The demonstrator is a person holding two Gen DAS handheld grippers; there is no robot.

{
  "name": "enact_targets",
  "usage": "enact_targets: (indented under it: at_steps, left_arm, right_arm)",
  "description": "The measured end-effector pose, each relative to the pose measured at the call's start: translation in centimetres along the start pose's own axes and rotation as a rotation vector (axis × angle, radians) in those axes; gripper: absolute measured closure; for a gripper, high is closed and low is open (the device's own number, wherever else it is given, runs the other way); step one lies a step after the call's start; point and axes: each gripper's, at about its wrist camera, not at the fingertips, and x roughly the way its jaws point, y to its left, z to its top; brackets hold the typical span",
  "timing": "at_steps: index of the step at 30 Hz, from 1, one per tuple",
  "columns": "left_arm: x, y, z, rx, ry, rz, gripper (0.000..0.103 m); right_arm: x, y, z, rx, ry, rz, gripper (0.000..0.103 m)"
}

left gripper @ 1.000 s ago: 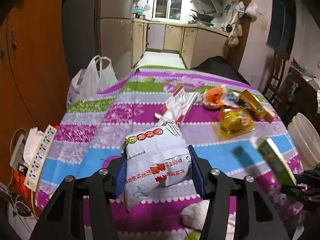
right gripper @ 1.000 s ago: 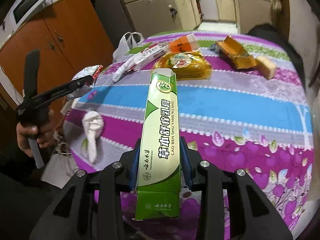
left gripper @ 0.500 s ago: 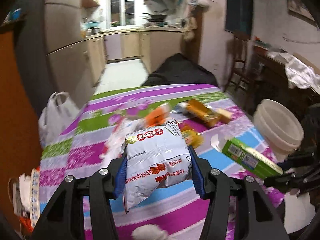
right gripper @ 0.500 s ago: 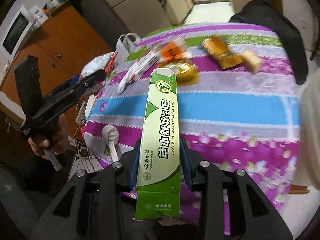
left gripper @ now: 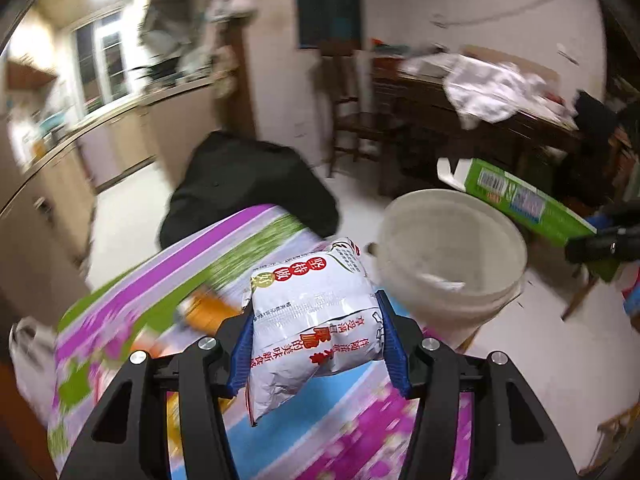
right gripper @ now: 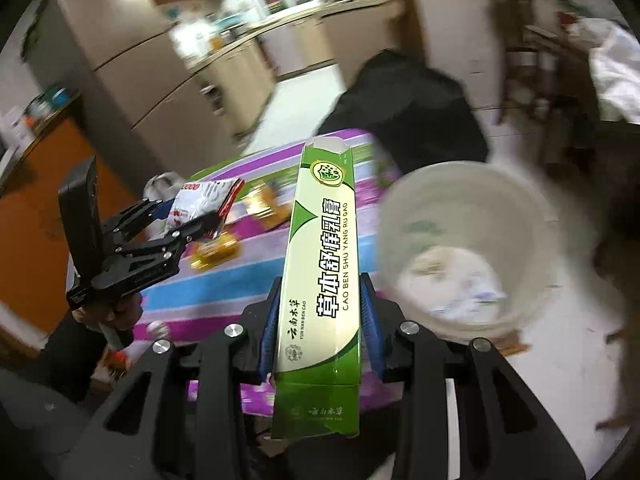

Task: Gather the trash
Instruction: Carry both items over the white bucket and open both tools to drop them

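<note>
My left gripper [left gripper: 316, 340] is shut on a white snack bag [left gripper: 316, 320] with red print, held above the table's right edge. It also shows in the right wrist view [right gripper: 200, 216]. My right gripper [right gripper: 320, 320] is shut on a long green toothpaste box [right gripper: 324, 264], also visible in the left wrist view [left gripper: 520, 200]. A white plastic bucket [left gripper: 452, 256] stands on the floor beside the table, just ahead of both grippers; in the right wrist view [right gripper: 468, 248] it holds some paper scraps.
The table with a striped purple, blue and green cloth [left gripper: 160, 280] still carries orange and yellow wrappers [right gripper: 216, 252]. A black covered chair [left gripper: 248, 184] stands at the far end. A dark cluttered desk [left gripper: 480, 112] is at the right.
Both grippers have swung right, away from the table centre toward the white bucket, each still holding its item. The bucket now fills the middle right of both views.
</note>
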Motion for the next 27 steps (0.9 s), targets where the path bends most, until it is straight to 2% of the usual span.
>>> enact_targets:
  at_steps: [3,7,12,18,27]
  left_arm:
    - [3.3,-3.3,3.5,0.055,0.020,-0.088,0.048]
    - [8.3,-7.4,8.0,0.103,0.051,-0.169,0.048]
    - [14.8,-11.8,11.5,0.173,0.099,-0.210,0.048]
    - [20.9,-14.0,12.6,0.186,0.172,-0.190,0.048]
    - [22.4,-13.7,10.8,0.187,0.196,-0.185,0.048]
  right_arm:
    - [-1.5,-2.7,1.0,0.025,-0.014,-0.114,0.069]
    - [-1.5,-6.5,1.9,0.064,0.014,-0.249,0.069]
    - [0.0,-10.8,2.6,0.132,0.073,-0.333,0.069]
    - [1.9,-12.4,3.5,0.158,0.150,-0.368,0.069]
    - [4.6,-13.1,4.1,0.160,0.209,-0.351,0.069]
